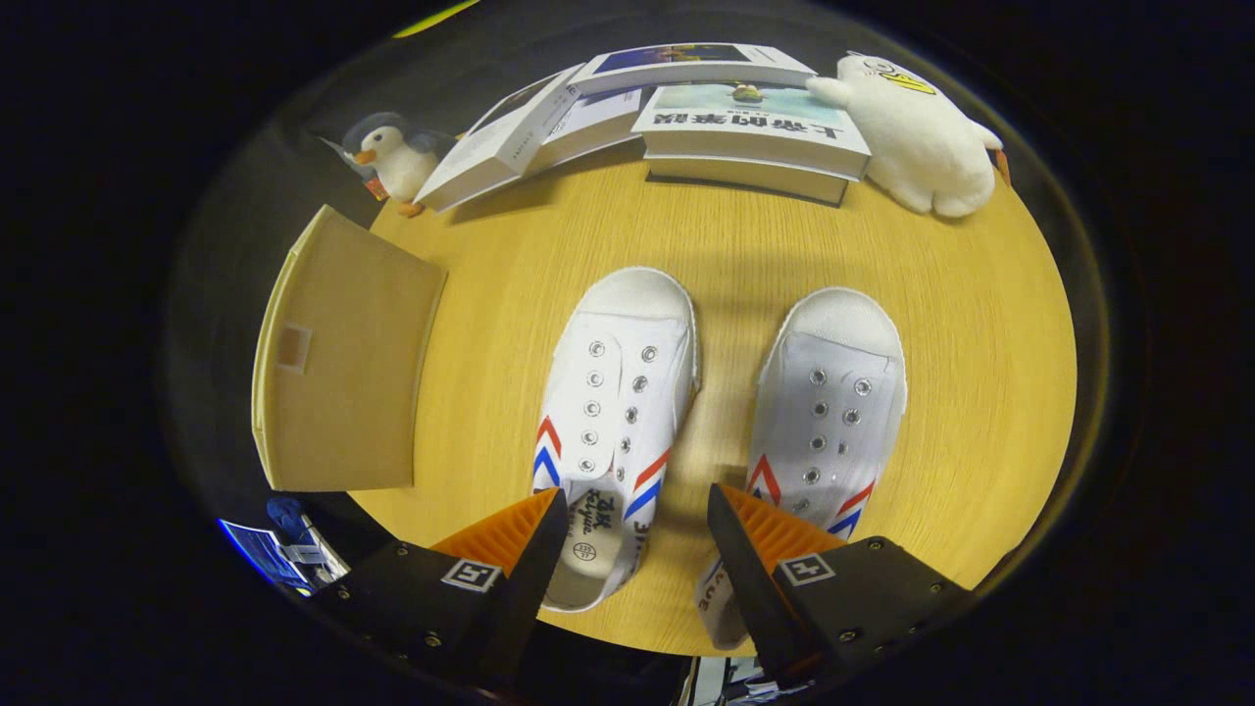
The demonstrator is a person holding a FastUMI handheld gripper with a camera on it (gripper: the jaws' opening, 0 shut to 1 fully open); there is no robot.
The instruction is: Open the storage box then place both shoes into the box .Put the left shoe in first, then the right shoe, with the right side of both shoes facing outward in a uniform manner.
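Two white canvas shoes with red and blue stripes lie side by side on the round wooden table (745, 245), toes pointing away from me. The left shoe (613, 402) reaches back between my fingers, its heel opening beside the left finger. The right shoe (828, 402) lies just ahead of the right finger, which covers its heel. A tan cardboard storage box (343, 358) with its lid down sits on the table to the left of the shoes. My gripper (637, 510) hangs above the shoes' heels, open, with nothing held.
Beyond the shoes, several books (686, 108) are stacked along the table's far edge. A penguin plush (397, 157) stands at their left end and a white plush animal (912, 127) lies at their right end. Bare wood lies between shoes and books.
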